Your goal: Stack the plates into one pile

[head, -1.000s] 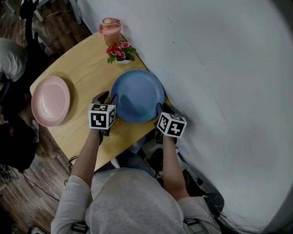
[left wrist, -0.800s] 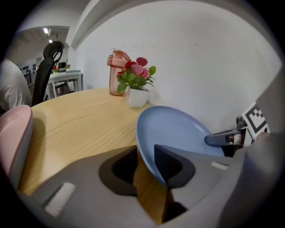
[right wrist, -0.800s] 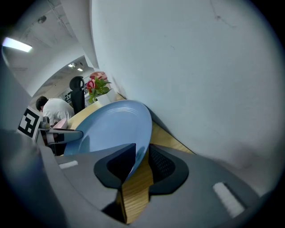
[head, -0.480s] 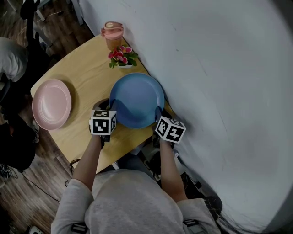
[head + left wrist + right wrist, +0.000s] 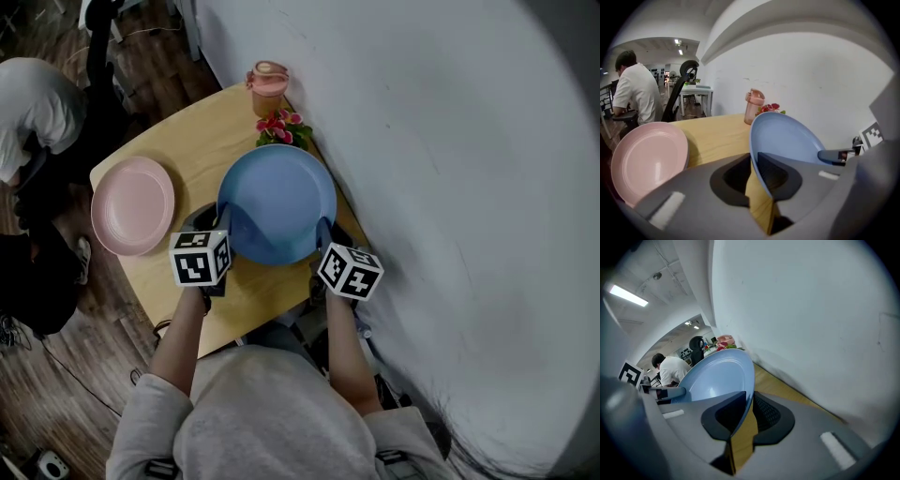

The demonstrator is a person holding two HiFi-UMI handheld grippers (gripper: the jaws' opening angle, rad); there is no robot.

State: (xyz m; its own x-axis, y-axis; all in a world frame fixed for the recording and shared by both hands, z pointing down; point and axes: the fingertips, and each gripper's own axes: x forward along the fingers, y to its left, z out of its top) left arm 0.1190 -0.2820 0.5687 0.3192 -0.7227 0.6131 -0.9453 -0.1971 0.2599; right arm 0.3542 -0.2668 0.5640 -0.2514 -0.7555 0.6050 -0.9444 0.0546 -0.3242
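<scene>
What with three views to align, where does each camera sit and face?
Head view: on the head, steeply down at the table; forearms, left gripper, right gripper show.
Left gripper view: on that gripper, facing across the table; its fingers are closing on the blue plate.
Right gripper view: on that gripper, facing along the wall; fingers pinch the plate.
All share the blue plate.

From overhead, the marker cubes [image 5: 200,258] cover most of the left tongs [image 5: 226,225], which are closing with the rim of the blue plate [image 5: 278,199] between them, and of the right tongs [image 5: 324,236]. The blue plate hides the counter [image 5: 202,141] under it. At ten o'clock a seated person [image 5: 33,94] is cut by the edge. At twelve, whatever holds the flowers [image 5: 284,129] is too small to tell. In the left gripper view, the pink plate [image 5: 647,161] loses its six o'clock edge behind the tongs' body.
</scene>
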